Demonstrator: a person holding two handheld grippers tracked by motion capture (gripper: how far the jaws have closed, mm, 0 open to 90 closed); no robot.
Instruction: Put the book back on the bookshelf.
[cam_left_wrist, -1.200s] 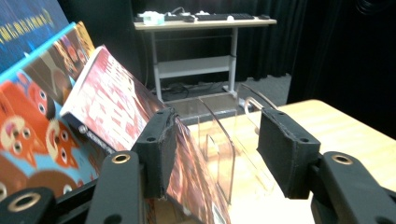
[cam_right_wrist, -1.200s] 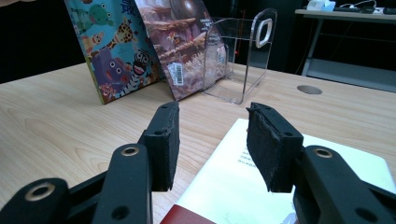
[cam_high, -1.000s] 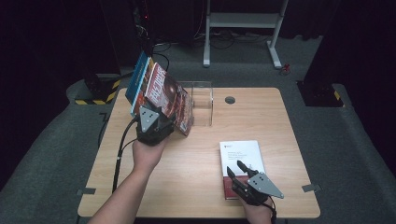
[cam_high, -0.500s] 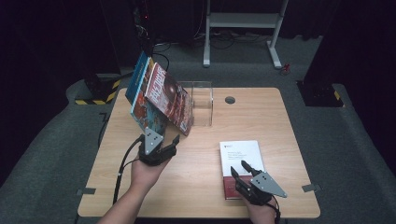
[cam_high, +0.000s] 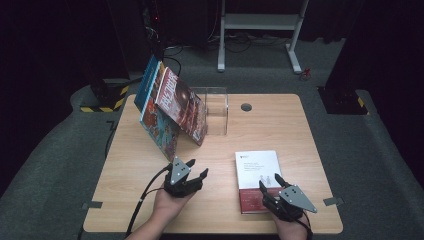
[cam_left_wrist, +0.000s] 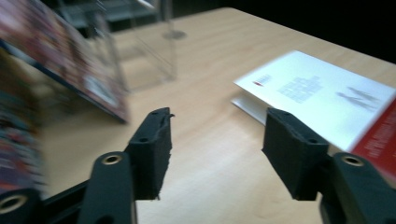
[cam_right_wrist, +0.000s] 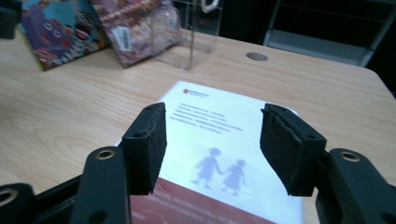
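2 grippers spread wide, holding nothing: our right gripper (cam_high: 270, 186) hovers over the white book's (cam_high: 258, 170) red near end, our left gripper (cam_high: 195, 170) beside it above bare table (cam_high: 280, 120).

White-and-red book (cam_high: 259, 178) — flat on table (cam_high: 300, 130)

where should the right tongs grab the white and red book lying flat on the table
The white and red book lies flat on the table with no cover raised, so only its edges offer a grip. The right tongs sit open over its near right corner. Probably best to come in low from the near side and pinch that red near edge, one jaw slid under it and one on top.
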